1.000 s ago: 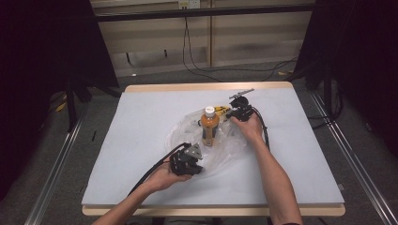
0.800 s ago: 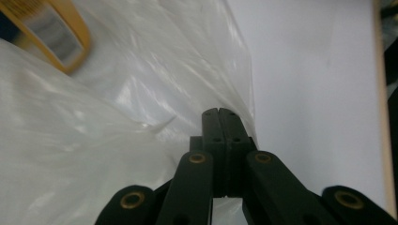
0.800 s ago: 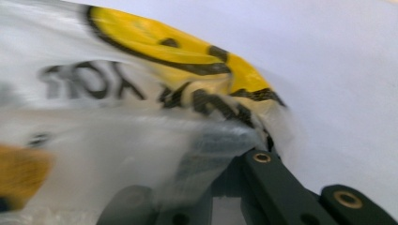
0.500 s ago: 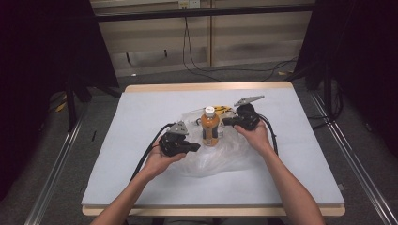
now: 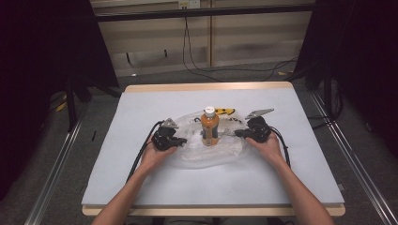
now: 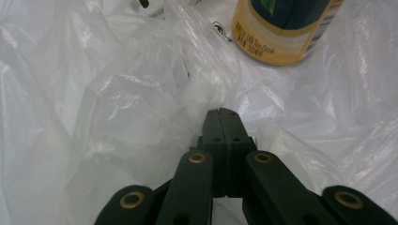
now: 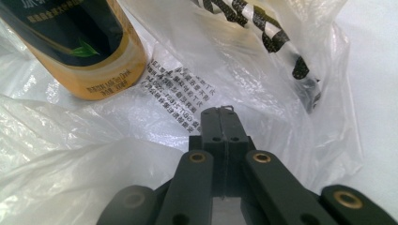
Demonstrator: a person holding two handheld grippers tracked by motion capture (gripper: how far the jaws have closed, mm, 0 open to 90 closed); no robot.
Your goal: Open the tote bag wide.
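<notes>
An orange drink bottle point(image 5: 210, 126) with a white cap and a dark label stands upright on a crumpled clear plastic bag point(image 5: 206, 157) at the middle of the table. My left gripper point(image 5: 182, 139) lies to the bottle's left, its jaws shut, pinching a fold of the bag's film point(image 6: 141, 108). My right gripper point(image 5: 237, 133) lies to the bottle's right, jaws shut on a thin edge of the bag point(image 7: 263, 61). The bottle's base point(image 6: 281, 33) shows beyond the left jaws and its lower body point(image 7: 80, 51) beyond the right jaws.
The white table top point(image 5: 141, 187) has a wooden rim. A yellow and black printed part of the bag point(image 5: 223, 111) lies just behind the bottle. Black cables point(image 5: 141, 157) trail from both grippers toward the person. Dark floor and metal rails flank the table.
The left gripper has moved away from the person and to the left; the right gripper has come nearer the person. Both now flank the bottle, and the bag is spread wider between them.
</notes>
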